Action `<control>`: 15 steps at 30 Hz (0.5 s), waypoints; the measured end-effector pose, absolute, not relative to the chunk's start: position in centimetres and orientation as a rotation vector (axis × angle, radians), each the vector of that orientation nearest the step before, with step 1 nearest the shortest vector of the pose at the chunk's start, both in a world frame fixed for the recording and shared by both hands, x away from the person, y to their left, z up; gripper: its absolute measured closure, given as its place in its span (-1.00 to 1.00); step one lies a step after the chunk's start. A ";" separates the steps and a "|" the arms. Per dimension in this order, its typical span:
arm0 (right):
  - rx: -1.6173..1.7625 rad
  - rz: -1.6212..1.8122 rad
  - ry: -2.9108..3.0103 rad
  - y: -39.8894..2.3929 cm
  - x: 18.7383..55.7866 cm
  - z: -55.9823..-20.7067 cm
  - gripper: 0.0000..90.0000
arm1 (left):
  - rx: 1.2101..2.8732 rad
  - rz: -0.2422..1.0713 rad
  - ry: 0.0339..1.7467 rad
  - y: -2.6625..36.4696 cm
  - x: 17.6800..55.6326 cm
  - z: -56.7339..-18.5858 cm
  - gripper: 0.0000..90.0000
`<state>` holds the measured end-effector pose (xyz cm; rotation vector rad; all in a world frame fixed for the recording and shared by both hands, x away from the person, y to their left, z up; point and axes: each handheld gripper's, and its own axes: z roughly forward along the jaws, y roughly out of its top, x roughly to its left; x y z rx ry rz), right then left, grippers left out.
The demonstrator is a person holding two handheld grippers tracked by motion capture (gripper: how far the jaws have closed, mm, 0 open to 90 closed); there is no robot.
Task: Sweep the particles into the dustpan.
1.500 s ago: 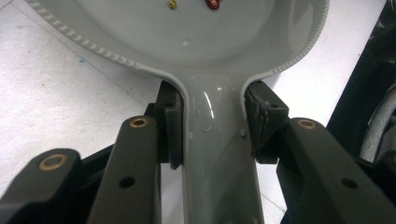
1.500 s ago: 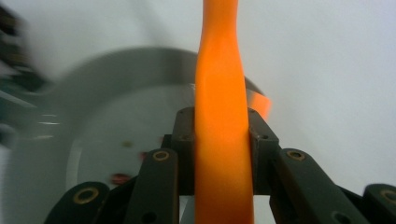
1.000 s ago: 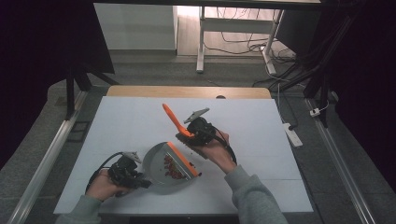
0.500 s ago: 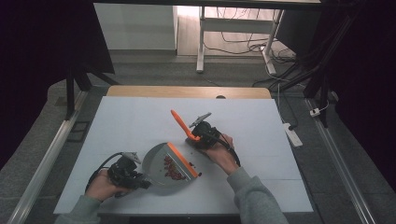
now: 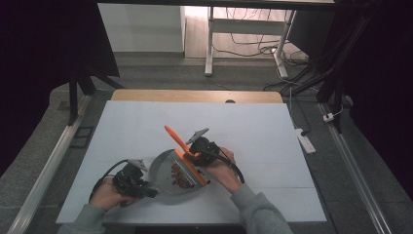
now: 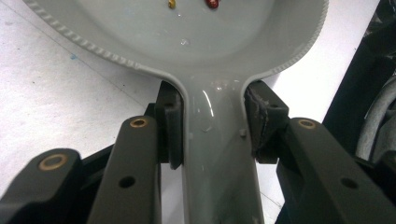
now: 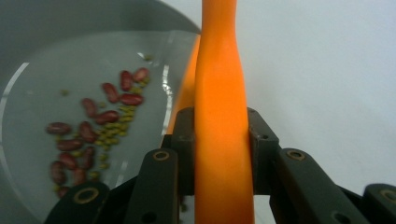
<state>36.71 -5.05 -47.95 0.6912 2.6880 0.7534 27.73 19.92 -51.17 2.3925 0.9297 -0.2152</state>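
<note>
White tabletop (image 5: pixel 126 131): left gripper (image 5: pixel 139 183) is clamping the grey dustpan's (image 5: pixel 165 170) handle, right gripper (image 5: pixel 197 151) is gripping the orange brush (image 5: pixel 187 163); a hard sweep risks flicking beans (image 5: pixel 179 176) out.

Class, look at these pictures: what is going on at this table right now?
A person works with a gripper in each hand. The left gripper is shut on the handle of a grey dustpan lying on the white table. The right gripper is shut on the orange handle of a small brush, whose head sits at the dustpan's mouth. Red beans and small green ones lie inside the pan.
</note>
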 end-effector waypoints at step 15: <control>0.711 1.049 2.718 -3.7 35.1 -46.4 0.58 | 2.396 -0.214 0.924 20.0 27.7 -51.2 0.37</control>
